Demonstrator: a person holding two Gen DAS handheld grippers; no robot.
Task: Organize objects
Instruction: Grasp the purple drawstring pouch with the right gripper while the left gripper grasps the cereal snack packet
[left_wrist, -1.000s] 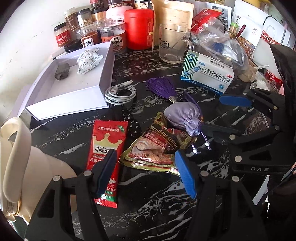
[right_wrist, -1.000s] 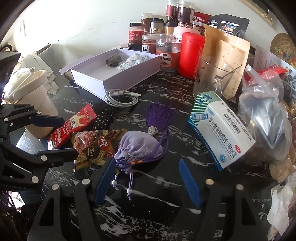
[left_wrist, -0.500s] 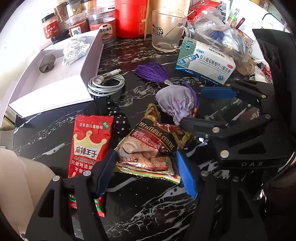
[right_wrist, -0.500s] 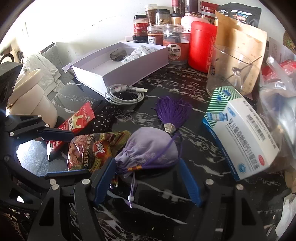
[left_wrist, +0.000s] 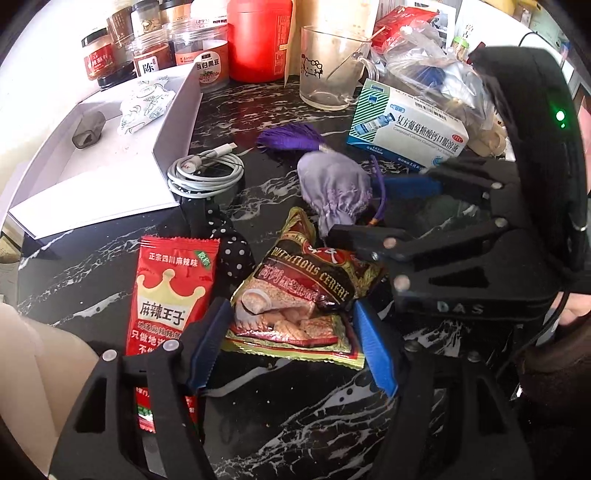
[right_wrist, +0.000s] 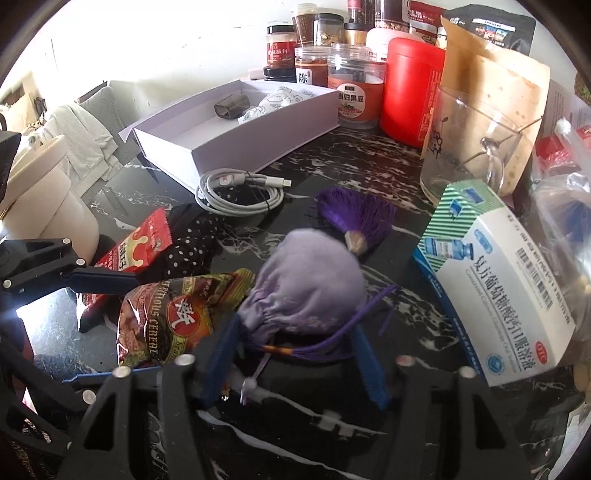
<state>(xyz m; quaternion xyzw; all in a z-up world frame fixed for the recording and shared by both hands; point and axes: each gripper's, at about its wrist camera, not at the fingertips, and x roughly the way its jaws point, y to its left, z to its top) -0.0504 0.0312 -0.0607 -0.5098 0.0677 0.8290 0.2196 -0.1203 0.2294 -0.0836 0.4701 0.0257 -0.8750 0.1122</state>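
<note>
In the left wrist view, the left gripper (left_wrist: 291, 339) has its blue jaws wide apart on both sides of a brown and gold foil cereal packet (left_wrist: 299, 295) that lies flat on the black marble table (left_wrist: 295, 424). A red snack sachet (left_wrist: 168, 295) lies just beside it.

In the right wrist view, the right gripper (right_wrist: 295, 354) stands with wide jaws around the gathered end of a lilac fabric drawstring pouch (right_wrist: 310, 284), not yet closed. The white open box (right_wrist: 236, 144) is behind.
</note>
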